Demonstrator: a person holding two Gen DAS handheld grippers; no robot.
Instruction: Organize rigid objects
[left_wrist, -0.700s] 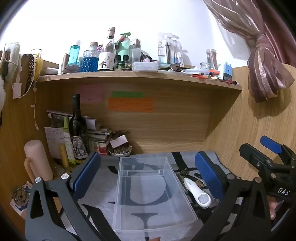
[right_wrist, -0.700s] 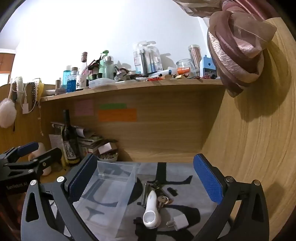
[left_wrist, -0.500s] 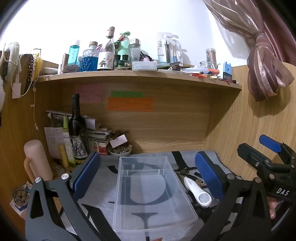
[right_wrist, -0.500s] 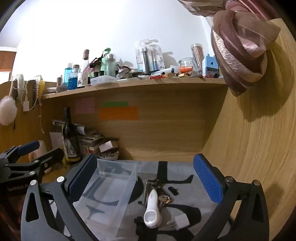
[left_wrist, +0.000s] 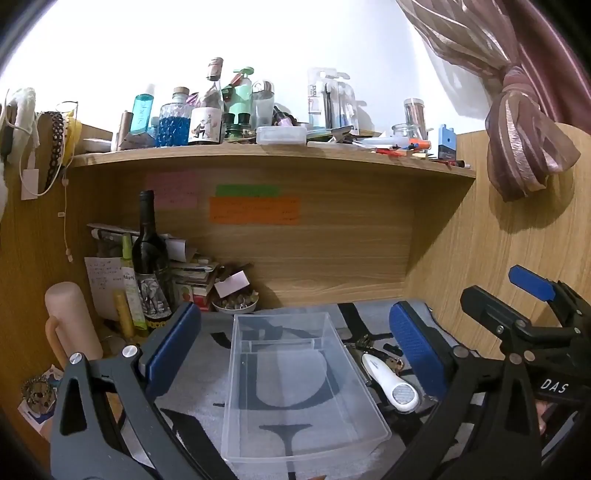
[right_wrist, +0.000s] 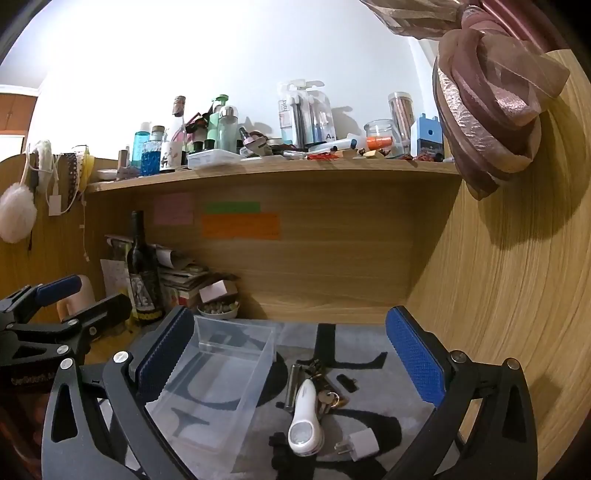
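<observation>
Both your left claw (left_wrist: 295, 343) and right claw (right_wrist: 290, 354) hang spread apart, gripping nothing. Centre the right one over the white plastic handheld device (right_wrist: 306, 421), clamp its narrow body, then lower it into the clear plastic bin (right_wrist: 210, 387).

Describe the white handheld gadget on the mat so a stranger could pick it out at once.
Start at the clear plastic bin on the grey mat under the wooden shelf. Just right of the bin lies a small pile: keys, a white plug adapter and the white gadget. The gadget is the longest piece, slim and tapered, its wide rounded end bearing a grey textured oval patch.
</observation>
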